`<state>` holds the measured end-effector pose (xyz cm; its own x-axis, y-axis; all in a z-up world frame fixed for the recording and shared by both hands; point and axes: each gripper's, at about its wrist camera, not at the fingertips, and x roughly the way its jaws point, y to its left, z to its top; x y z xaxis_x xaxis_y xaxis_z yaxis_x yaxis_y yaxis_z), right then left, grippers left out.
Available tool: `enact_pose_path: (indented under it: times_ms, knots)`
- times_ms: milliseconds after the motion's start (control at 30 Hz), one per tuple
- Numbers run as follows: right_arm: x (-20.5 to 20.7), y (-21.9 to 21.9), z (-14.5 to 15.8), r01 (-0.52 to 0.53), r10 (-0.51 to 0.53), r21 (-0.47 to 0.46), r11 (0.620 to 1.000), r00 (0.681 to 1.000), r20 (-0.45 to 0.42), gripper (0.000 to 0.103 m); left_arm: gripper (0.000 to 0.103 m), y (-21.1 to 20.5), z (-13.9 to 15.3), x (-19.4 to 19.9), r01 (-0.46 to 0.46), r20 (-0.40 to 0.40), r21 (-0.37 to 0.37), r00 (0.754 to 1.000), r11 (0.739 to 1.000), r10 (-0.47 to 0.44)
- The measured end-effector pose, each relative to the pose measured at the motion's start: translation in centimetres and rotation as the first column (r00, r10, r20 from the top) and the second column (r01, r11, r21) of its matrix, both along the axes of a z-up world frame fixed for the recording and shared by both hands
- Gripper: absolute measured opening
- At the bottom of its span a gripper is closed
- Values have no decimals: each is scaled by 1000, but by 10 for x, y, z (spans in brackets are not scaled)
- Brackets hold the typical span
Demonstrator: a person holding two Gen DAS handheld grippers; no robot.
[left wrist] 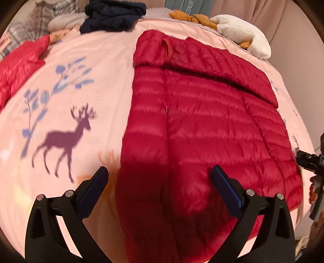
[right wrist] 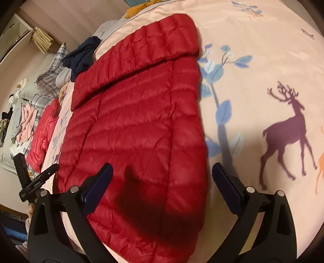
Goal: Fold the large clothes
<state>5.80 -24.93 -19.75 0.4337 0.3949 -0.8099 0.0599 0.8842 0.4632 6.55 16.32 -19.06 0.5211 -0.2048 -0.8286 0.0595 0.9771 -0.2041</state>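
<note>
Both fingers apart, empty: left gripper (left wrist: 160,188), right gripper (right wrist: 162,186). Pinch red down jacket (left wrist: 202,131) near hem corners together, fold far evenly.

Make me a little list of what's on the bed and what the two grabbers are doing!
surface: pink bedspread with a deer print
main item: red puffer jacket, lying flat, one sleeve folded across the top
other clothes: navy garment, second red jacket
left gripper: jaws open, holding nothing
right gripper: jaws open, holding nothing
</note>
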Motion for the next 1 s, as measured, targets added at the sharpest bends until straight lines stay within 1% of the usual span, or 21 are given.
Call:
enact_pose_path:
  times_ms: [67, 167, 267, 333, 400, 433, 500, 567, 667, 733, 767, 833, 867, 967, 1000]
  knots:
    - [0, 3, -1, -12, 12, 2, 1000, 1000, -3, 100, 102, 1, -4, -3, -1, -11, -20, 1000, 1000, 1]
    - [0, 7, -1, -23, 23, 0, 1000, 1000, -7, 101, 102, 3, -9, -7, 3, -32, -71, 999, 997, -5]
    - [0, 7, -2, -17, 17, 29, 999, 1000, -11, 101, 102, 3, -12, -10, 25, -41, -132, 999, 991, -31]
    - [1, 9, -2, -17, 17, 46, 999, 1000, -13, 101, 102, 3, -13, -12, 38, -40, -148, 998, 988, -44]
    - [2, 8, -2, -25, 26, 69, 997, 1000, -13, 101, 102, 5, -14, -12, 49, -43, -181, 997, 982, -58]
    - [3, 7, -2, -28, 29, 79, 996, 999, -13, 101, 102, 7, -14, -12, 48, -44, -209, 997, 977, -59]
    - [2, 4, -3, -26, 28, 113, 993, 1000, -12, 101, 102, 12, -13, -11, 59, -47, -272, 996, 960, -75]
    - [3, -4, -5, 0, 3, 185, 983, 1000, -13, 101, 102, 18, -15, -7, 61, -52, -328, 995, 943, -82]
    - [12, -14, -10, 35, -33, 253, 967, 999, -11, 101, 101, 25, -17, 5, 41, -65, -406, 995, 913, -73]
    - [20, -14, -12, 46, -44, 276, 960, 999, -11, 101, 101, 28, -18, 17, 29, -75, -479, 994, 877, -74]
    - [24, -14, -13, 48, -47, 291, 956, 999, -10, 101, 101, 30, -18, 20, 21, -78, -500, 995, 866, -69]
    - [28, -13, -13, 51, -49, 320, 946, 999, -12, 101, 101, 31, -20, 27, 7, -87, -551, 994, 834, -66]
    - [28, -14, -14, 49, -46, 334, 941, 999, -16, 101, 101, 31, -21, 28, 3, -90, -566, 994, 825, -66]
    - [18, -14, -14, 20, -15, 364, 931, 1000, -17, 99, 101, 27, -21, 21, 31, -79, -558, 993, 829, -90]
    - [13, -14, -15, 10, -2, 377, 926, 1000, -22, 97, 101, 25, -20, 15, 49, -72, -548, 992, 835, -106]
